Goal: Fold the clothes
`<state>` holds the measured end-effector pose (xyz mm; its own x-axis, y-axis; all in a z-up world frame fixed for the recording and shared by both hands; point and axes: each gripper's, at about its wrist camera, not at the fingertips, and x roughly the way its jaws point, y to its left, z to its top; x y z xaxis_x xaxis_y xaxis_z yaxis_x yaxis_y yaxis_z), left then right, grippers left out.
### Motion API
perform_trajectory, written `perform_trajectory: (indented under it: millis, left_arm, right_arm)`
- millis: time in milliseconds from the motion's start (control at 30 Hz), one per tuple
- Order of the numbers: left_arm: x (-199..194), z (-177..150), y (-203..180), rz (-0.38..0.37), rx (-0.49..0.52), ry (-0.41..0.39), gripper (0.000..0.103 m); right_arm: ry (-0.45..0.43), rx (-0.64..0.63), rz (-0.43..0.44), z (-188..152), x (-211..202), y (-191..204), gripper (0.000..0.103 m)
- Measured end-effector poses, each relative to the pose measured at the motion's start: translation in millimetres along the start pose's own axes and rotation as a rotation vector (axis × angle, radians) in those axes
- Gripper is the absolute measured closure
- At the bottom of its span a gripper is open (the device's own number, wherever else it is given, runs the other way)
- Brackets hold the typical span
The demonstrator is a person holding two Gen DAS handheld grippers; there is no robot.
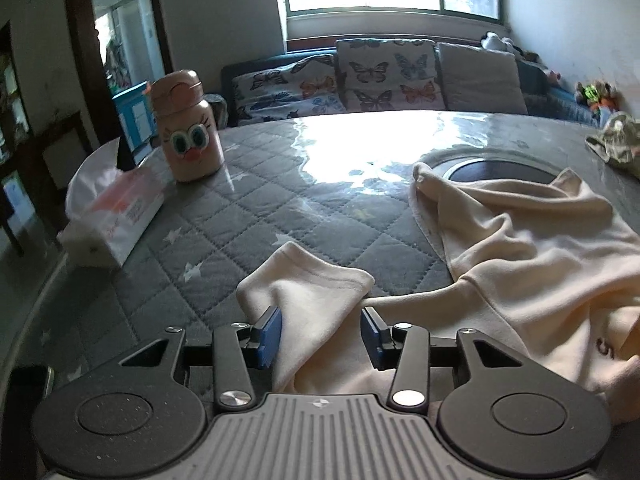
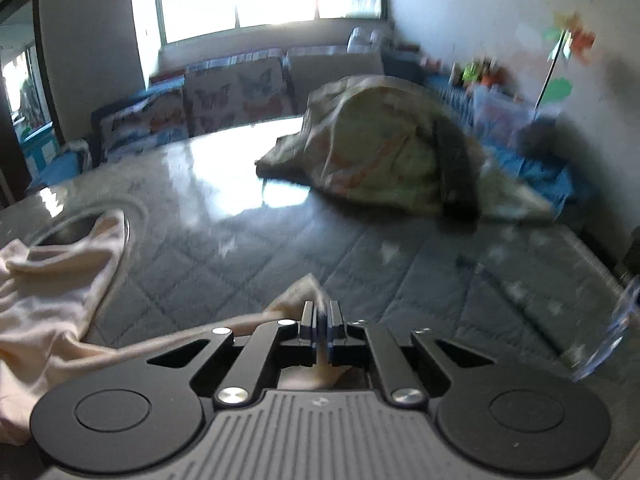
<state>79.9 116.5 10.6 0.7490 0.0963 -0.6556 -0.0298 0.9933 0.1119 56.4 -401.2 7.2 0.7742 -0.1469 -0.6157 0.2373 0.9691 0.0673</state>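
Rumpled cream garment (image 1: 532,264) across quilted grey table (image 1: 224,216).

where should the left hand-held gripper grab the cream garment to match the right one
On the hemmed corner flap of the cream garment, coming straight in from the near table edge. That flap stands up between the open left hand-held gripper pads, hem edge outward. The right hand-held gripper is already shut on the other corner, so the grips would match.

Cream garment (image 1: 532,252) on grey star-quilted table cover (image 1: 248,208).
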Motion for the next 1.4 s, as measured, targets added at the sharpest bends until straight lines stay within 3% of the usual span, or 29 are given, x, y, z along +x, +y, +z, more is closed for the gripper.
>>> perform_trajectory:
  millis: [67, 133, 267, 333, 500, 600, 733, 833, 1033, 1100, 1167, 1400]
  left_arm:
    - [5.1, -0.7, -4.3, -0.006, 0.040, -0.003, 0.059]
    - [11.2, -3.2, -9.3, 0.026, 0.097, -0.003, 0.075]
    - [9.7, -4.8, -3.2, 0.058, 0.110, -0.029, 0.094]
    - [4.8, -2.8, 7.9, 0.093, 0.065, -0.054, 0.095]
    - [-7.9, -2.4, 62.4, 0.178, -0.229, -0.063, 0.095]
    - [-8.5, -12.7, 80.0, 0.246, -0.283, -0.025, 0.094]
    - [-15.6, -22.3, 92.6, 0.258, -0.297, 0.017, 0.093]
    - [-33.3, -20.1, 77.2, 0.173, -0.238, -0.009, 0.093]
    - [-60.3, -8.7, 8.0, -0.129, -0.059, -0.065, 0.087]
    - [-67.4, -4.5, -17.0, -0.219, -0.004, -0.080, 0.080]
    - [-71.9, -1.3, -39.9, -0.298, 0.042, -0.088, 0.067]
    - [-76.4, -5.5, -100.9, -0.469, 0.223, -0.074, 0.066]
  right_arm:
    - [-0.009, -0.003, -0.019, 1.8, -3.5, -0.7, 0.099]
    - [0.014, -0.023, -0.042, -0.5, 1.9, -0.1, 0.099]
    - [0.065, -0.043, -0.038, -7.9, 14.6, 2.8, 0.097]
    - [0.079, -0.058, -0.044, -11.1, 19.7, 5.0, 0.095]
    - [0.084, -0.072, -0.050, -12.2, 23.8, 5.9, 0.094]
    - [0.088, -0.086, -0.047, -10.5, 22.8, 6.0, 0.090]
    - [0.080, -0.103, -0.034, -4.5, 17.0, 9.3, 0.086]
    - [0.055, -0.139, 0.018, 3.4, 4.2, 22.6, 0.085]
    - [0.035, -0.267, 0.229, 12.2, -23.2, 73.1, 0.081]
    - [0.045, -0.317, 0.317, 12.1, -30.4, 96.4, 0.081]
    - [0.061, -0.364, 0.388, 10.2, -34.2, 117.6, 0.081]
    - [0.110, -0.516, 0.577, -5.5, -43.9, 183.3, 0.081]
